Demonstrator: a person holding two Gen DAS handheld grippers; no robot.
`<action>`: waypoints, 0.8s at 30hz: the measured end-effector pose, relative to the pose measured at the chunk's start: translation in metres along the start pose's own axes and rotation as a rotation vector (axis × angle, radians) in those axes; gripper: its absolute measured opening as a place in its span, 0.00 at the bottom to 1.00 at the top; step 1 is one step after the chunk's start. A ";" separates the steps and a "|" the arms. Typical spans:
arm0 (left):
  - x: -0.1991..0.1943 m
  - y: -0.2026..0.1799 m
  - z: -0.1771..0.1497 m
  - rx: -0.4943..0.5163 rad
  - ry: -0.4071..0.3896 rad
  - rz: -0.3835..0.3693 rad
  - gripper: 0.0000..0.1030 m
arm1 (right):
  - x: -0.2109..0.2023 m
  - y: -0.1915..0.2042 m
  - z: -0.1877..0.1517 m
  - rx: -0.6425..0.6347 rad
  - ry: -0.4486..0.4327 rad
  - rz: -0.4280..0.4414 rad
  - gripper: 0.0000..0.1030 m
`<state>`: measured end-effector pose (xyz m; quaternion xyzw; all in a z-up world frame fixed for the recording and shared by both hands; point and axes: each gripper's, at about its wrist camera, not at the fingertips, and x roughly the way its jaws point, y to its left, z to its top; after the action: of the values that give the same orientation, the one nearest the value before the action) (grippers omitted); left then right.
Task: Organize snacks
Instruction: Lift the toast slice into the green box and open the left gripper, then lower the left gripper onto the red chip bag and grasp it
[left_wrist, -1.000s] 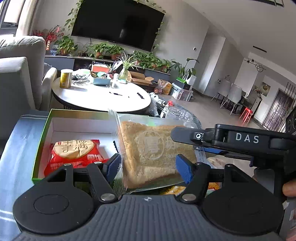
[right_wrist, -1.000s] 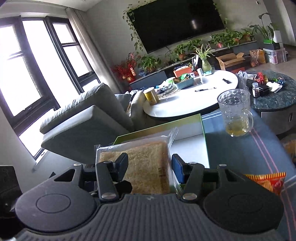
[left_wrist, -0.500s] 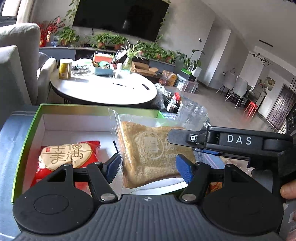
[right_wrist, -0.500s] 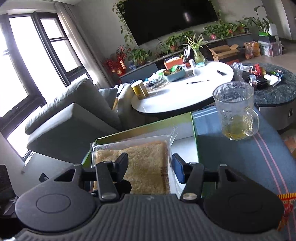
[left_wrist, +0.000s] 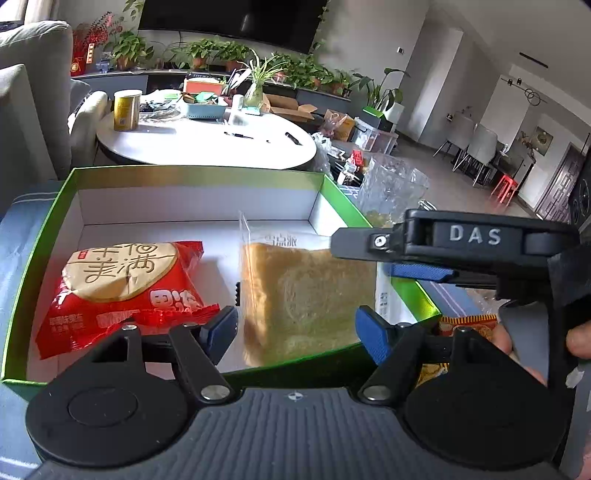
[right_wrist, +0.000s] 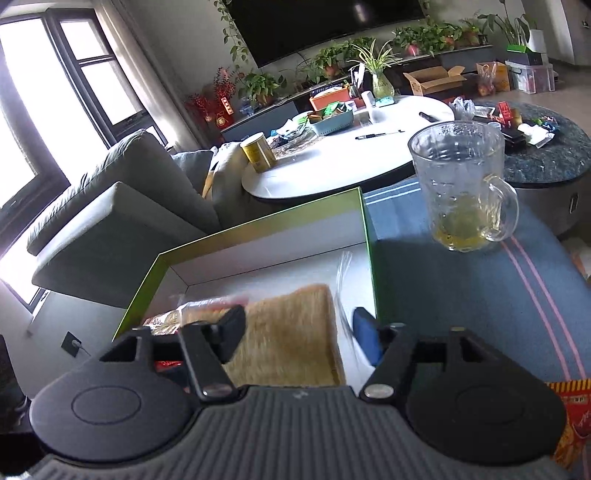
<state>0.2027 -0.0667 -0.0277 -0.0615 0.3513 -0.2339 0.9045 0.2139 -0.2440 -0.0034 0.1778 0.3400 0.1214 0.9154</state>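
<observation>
Both grippers' jaws opening, pads clear, releasing toast pack flat into box, 3 o'clock of red snack.

Left tool jaws opening, right tool jaws opening, both angled downward

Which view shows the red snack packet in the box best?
The left wrist view: the red snack packet lies fully visible, print readable, inside the green box. The right wrist view shows only blurred slivers behind a claw finger.
</observation>
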 end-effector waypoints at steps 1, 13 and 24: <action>-0.003 0.000 0.000 -0.001 -0.006 -0.001 0.66 | -0.003 0.000 0.001 0.003 -0.002 0.002 0.78; -0.057 -0.002 -0.005 0.018 -0.100 0.047 0.69 | -0.048 0.002 -0.002 0.006 -0.061 0.028 0.78; -0.100 0.041 -0.042 -0.113 -0.069 0.155 0.71 | -0.060 0.038 -0.038 -0.074 0.015 0.115 0.78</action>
<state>0.1261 0.0186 -0.0097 -0.0929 0.3360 -0.1407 0.9266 0.1403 -0.2205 0.0201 0.1623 0.3314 0.1876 0.9103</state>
